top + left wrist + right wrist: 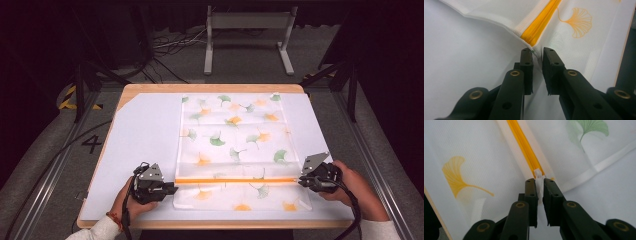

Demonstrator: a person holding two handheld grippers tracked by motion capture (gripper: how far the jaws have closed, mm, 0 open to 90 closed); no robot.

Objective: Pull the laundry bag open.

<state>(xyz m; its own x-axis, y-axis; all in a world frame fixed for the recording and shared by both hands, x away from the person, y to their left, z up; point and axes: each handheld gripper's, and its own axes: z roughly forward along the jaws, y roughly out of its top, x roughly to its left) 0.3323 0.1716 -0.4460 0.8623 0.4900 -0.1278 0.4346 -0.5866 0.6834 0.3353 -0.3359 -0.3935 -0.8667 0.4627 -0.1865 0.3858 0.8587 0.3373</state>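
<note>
The only writing we can read is a black number 4 [91, 144] on the floor, off to the outer side of our left gripper [172, 188]; the cloth carries no brand or label that we can make out.

We hold a white mesh bag [235, 130] printed with green and orange ginkgo leaves, flat on the white table cover [145, 130]. Its orange zipper [235, 180] runs straight from one gripper to the other.

In the left gripper view, our left gripper [537, 56] has its jaws a narrow gap apart, with the corner of the bag at the zipper's end just at and between the tips. We cannot tell whether the pads press on it.

In the right gripper view, our right gripper [539, 183] also has its jaws narrowly parted, with a small white tab [538, 176] of fabric at the zipper's other end between the tips. Whether it is pinched or loose we cannot tell.

The rest of the bag spreads out ahead of both grippers, with a strip lying on our side of the zipper.
</note>
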